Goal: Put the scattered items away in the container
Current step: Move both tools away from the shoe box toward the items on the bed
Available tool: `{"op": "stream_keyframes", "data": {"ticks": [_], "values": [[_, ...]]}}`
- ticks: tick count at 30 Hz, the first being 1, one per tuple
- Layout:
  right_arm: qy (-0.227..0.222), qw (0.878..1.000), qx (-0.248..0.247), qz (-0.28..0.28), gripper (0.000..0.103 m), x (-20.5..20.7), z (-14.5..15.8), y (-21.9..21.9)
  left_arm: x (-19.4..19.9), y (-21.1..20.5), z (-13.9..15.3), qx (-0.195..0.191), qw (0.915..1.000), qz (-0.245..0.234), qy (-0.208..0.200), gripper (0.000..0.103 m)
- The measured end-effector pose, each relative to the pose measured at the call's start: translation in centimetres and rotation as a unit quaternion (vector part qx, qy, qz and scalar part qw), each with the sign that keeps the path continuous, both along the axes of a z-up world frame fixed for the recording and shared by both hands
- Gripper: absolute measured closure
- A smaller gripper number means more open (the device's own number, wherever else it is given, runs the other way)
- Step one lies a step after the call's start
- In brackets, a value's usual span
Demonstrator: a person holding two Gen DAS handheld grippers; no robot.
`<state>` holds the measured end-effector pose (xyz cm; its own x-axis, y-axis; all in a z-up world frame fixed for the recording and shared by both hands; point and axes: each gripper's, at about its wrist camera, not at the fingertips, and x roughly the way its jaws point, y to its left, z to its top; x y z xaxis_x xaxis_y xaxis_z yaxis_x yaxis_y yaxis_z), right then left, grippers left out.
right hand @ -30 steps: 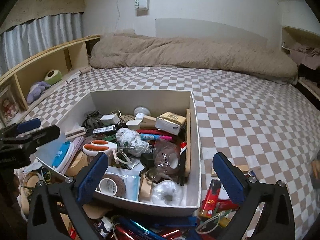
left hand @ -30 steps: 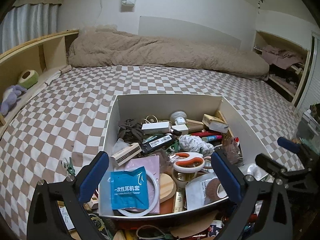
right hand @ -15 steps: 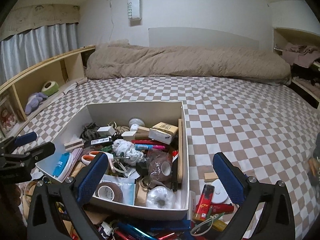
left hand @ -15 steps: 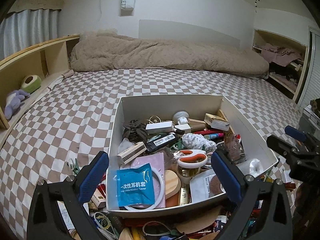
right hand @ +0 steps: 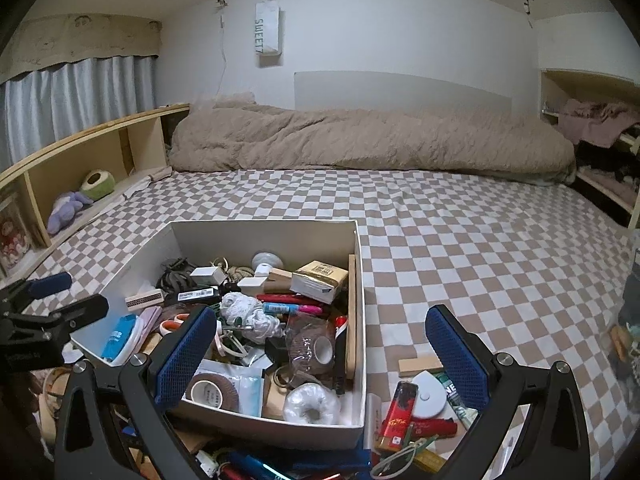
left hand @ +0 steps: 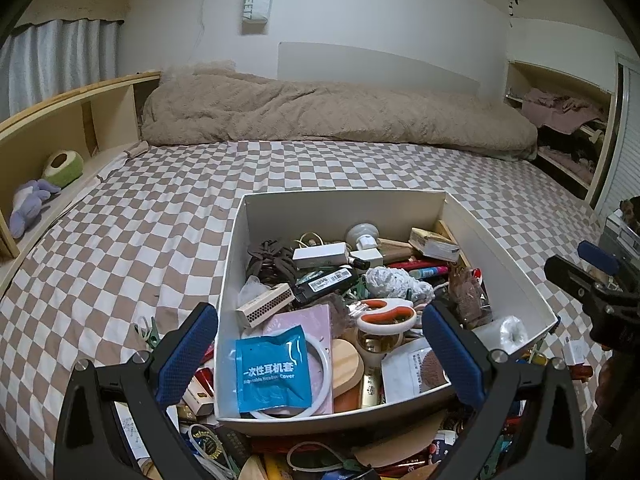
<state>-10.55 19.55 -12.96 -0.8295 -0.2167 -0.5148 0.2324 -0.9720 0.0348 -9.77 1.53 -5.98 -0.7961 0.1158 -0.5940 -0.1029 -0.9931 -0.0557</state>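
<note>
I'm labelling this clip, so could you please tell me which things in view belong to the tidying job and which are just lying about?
Belongs to the job:
- white box, already holding many items
- red packet beside it on the bed
- wooden block
- white round disc
- green clip

Just lying about:
- beige duvet
- purple plush toy on the shelf
- hanging SWEET sign

Your 2 wrist views look forward and down from close by, sharing the box and checkered bed.
</note>
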Motion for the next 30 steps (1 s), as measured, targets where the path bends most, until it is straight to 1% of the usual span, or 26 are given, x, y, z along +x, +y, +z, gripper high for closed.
{"op": "stream_keyframes", "data": {"ticks": [8, 16, 26, 30], "values": [[0.004, 1.000, 0.011, 0.000, 0.000, 0.0, -0.2, -0.3, 0.2, -1.0, 0.6, 0.006, 0.9998, 0.007, 0.017, 0.000], [0.006, 1.000, 0.009, -0.011, 0.000, -0.1, -0.1, 0.2, 0.3, -1.8, 1.2, 0.012, 0.9995, 0.007, 0.028, 0.000], [0.004, 0.998, -0.009, -0.058, 0.000, -0.9, 0.0, 3.6, 0.4, -4.2, 1.9, -0.001, 0.9978, 0.044, 0.049, 0.000], [-0.004, 0.996, -0.021, -0.082, 0.000, -1.4, -0.3, 5.5, 0.4, -6.0, 2.2, 0.008, 0.9958, 0.074, 0.053, 0.000]]}}
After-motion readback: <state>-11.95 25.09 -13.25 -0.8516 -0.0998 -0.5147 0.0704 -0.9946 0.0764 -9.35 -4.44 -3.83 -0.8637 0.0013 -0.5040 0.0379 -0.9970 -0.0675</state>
